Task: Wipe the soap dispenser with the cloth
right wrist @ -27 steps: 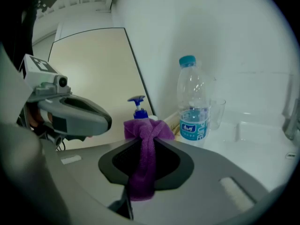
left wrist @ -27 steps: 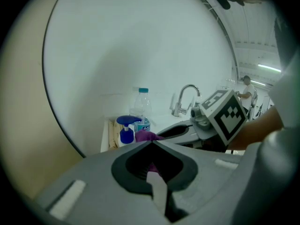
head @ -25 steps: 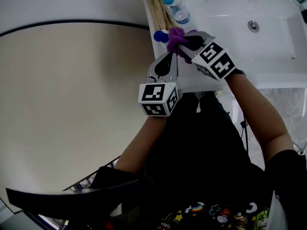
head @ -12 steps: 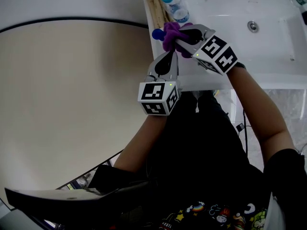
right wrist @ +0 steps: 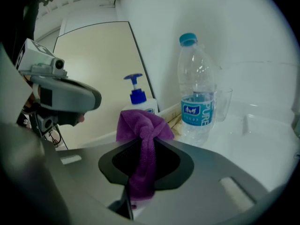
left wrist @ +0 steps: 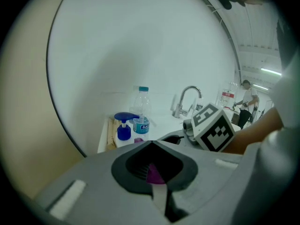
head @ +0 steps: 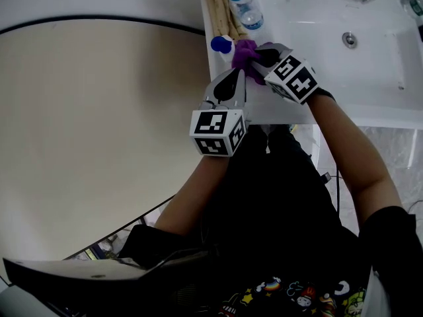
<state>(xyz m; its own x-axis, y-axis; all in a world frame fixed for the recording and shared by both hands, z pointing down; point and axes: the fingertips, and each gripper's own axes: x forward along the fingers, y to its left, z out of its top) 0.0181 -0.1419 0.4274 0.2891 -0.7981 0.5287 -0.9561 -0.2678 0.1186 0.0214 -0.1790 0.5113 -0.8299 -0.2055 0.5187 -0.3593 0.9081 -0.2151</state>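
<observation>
Near the counter's left edge, the right gripper is clamping the cloth beside the soap dispenser; the left gripper's jaws are pressing together.

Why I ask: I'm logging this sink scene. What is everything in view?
soap dispenser: one, white with blue pump, counter's left end
water bottle: one, clear with blue cap, beside the dispenser
cup: one, clear, behind the bottle
wooden sticks: several, pale, counter's left edge
faucet: one, chrome, at the sink's back
sink: one, white, right of the bottle
cloth: one, purple, in the right gripper
left gripper: grey, fingers shut on a scrap of the cloth
right gripper: grey, fingers shut on the cloth
</observation>
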